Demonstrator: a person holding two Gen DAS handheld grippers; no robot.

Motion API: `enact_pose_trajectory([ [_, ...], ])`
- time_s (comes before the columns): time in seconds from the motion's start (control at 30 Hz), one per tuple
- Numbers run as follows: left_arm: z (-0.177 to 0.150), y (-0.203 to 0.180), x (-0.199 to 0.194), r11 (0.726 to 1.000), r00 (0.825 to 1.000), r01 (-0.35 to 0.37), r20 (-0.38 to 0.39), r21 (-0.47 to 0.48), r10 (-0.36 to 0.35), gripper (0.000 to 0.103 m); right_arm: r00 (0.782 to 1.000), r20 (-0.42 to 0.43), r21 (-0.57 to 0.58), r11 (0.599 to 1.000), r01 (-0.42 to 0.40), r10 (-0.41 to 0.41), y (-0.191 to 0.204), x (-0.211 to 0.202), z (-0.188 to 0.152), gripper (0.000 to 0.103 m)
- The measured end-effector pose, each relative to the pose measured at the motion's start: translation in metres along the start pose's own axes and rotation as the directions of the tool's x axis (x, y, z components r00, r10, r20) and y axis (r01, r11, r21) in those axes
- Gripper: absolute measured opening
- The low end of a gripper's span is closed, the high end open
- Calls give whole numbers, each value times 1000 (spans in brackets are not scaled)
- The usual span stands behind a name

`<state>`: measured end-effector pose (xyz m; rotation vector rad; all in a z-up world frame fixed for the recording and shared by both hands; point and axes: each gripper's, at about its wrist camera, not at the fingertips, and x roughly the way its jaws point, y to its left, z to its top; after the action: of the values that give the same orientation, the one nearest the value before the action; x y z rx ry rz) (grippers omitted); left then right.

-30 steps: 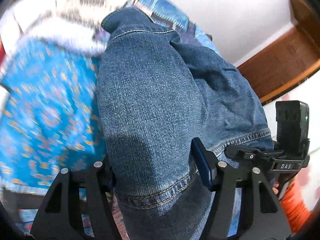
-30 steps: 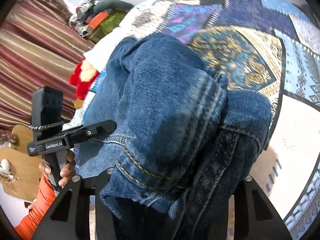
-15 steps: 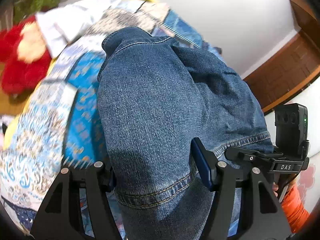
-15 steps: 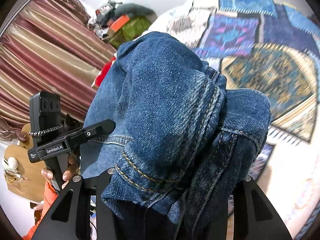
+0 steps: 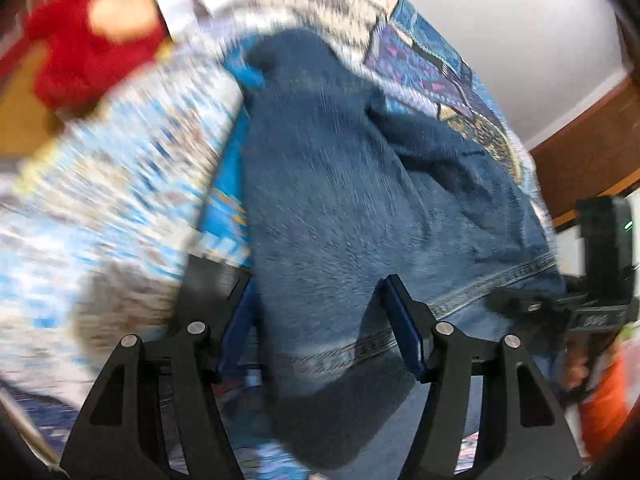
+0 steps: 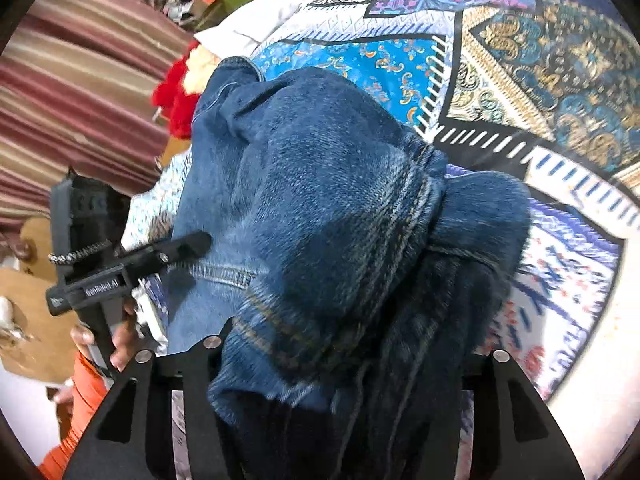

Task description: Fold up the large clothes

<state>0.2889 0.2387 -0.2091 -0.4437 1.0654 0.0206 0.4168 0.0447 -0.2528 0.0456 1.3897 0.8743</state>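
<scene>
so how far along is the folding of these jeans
Done: the jeans already look doubled over, layers of denim bunched together. In hand: the left gripper and the right gripper each have a bundle of denim between their fingers, above the patterned bedspread; the right jaws have just been opening. Left: lay them flat and smooth them. How many folds remain is unclear.

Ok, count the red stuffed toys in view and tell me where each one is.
1. The red stuffed toy lies on the patterned bedspread at its edge near the striped curtain, beyond the jeans. Others may be hidden behind the denim.
</scene>
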Motion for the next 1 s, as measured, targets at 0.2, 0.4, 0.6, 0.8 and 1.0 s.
enact_pose_trajectory([
  [0.2,-6,-24,-32,972,983,-153,125,177,132,66,990,74,-89,987,130,-123,24,-45,-11,53],
  [0.4,-37,-46,-22,960,984,-136,147,247,101,89,940,238,-127,952,279,-244,41,-70,-48,78],
  [0.6,-75,-54,2,943,983,-181,77,280,166,92,952,181,-192,941,280,-247,43,-49,-67,94],
  [0.8,-84,-27,-12,951,983,-184,58,248,175,100,957,114,-207,935,287,-268,12,-49,-82,94],
  [1.0,-59,-3,-46,955,967,-240,132,176,219,100,942,183,-191,929,316,-282,2,-90,-76,94],
])
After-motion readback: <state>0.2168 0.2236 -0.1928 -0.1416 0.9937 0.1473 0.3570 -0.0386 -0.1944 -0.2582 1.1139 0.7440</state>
